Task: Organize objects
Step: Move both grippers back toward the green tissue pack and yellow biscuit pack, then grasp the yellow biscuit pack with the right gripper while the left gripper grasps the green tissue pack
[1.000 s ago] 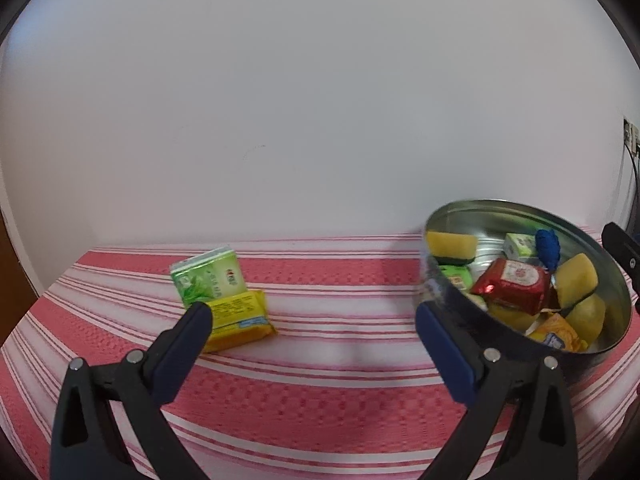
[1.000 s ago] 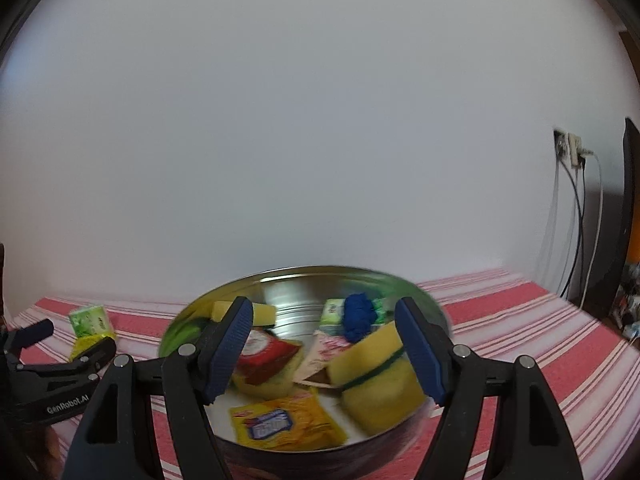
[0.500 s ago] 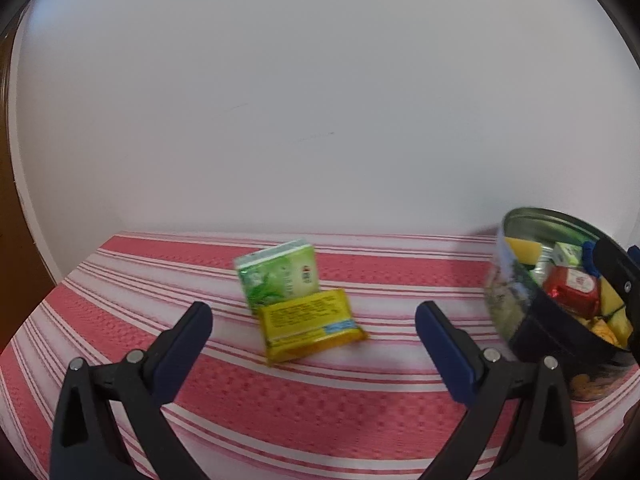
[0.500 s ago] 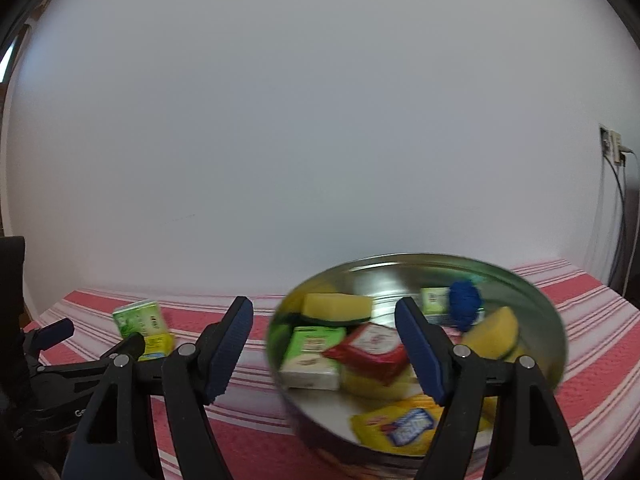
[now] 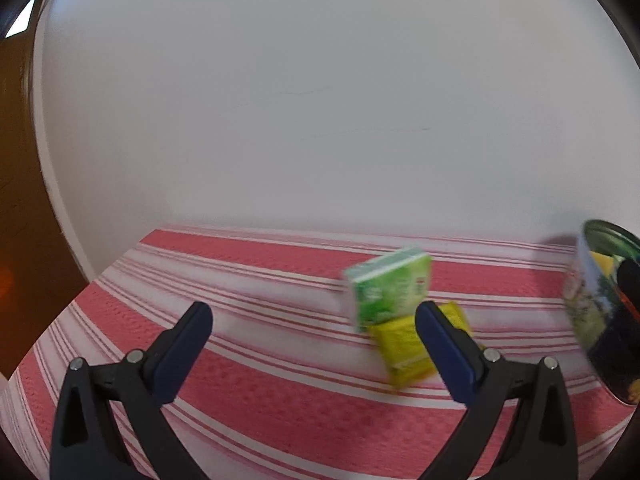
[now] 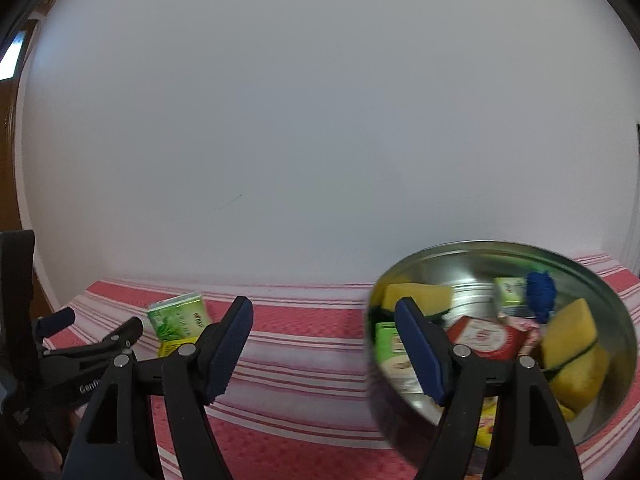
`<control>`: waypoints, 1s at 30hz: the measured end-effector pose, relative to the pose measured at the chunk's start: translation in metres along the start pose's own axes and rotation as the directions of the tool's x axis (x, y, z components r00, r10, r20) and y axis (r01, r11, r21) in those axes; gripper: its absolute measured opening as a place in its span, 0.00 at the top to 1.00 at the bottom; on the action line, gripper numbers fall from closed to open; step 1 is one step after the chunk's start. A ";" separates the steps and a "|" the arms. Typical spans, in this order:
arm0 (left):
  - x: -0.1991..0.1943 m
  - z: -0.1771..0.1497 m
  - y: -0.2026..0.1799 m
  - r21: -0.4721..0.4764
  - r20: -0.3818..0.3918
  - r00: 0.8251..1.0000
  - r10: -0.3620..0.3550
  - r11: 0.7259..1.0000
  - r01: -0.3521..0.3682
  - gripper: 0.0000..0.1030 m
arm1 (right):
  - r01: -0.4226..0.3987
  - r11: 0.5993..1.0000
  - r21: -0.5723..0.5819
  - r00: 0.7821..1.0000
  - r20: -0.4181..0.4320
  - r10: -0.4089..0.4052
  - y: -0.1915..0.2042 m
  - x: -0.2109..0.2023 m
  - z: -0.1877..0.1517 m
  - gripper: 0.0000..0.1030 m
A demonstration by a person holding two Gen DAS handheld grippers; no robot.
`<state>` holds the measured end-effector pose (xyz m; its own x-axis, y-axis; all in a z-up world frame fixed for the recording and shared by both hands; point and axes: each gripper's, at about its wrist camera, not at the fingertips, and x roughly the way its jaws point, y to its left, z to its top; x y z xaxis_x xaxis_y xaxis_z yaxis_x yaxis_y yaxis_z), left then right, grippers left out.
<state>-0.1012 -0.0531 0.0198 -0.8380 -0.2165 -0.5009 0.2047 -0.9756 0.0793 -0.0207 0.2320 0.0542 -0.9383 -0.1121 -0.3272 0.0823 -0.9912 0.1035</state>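
Shiny metal tin (image 6: 592, 276); woven striped cloth (image 5: 280, 400); matt white wall (image 5: 320, 120).

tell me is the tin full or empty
Fairly full: the tin holds sponges, a red packet, green boxes and more.

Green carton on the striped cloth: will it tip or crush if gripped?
The green carton looks like thin cardboard, so probably light and crushable under a hard squeeze. It stands tilted with its lower edge by the yellow packet, so a nudge would likely tip it. Flat faces should grip well.
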 end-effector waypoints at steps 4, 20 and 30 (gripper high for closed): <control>0.014 0.002 0.020 -0.038 -0.041 0.999 0.022 0.999 -0.024 0.00 | -0.038 0.999 0.001 0.998 -0.046 0.038 0.013 0.016 0.000 0.27; 0.044 0.007 0.049 -0.039 -0.101 0.994 0.049 0.998 -0.053 0.00 | -0.170 0.985 -0.011 0.936 -0.314 0.158 0.072 0.077 -0.010 0.27; 0.056 0.008 0.064 -0.044 -0.128 0.990 0.064 0.997 -0.070 0.00 | -0.211 0.977 -0.015 0.866 -0.467 0.180 0.106 0.107 -0.023 0.27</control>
<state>-0.1391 -0.1277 0.0039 -0.7516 -0.2720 -0.6009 0.2848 -0.9555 0.0763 -0.1045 0.1137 0.0086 -0.6405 -0.3081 -0.7034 0.2839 -0.9461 0.1560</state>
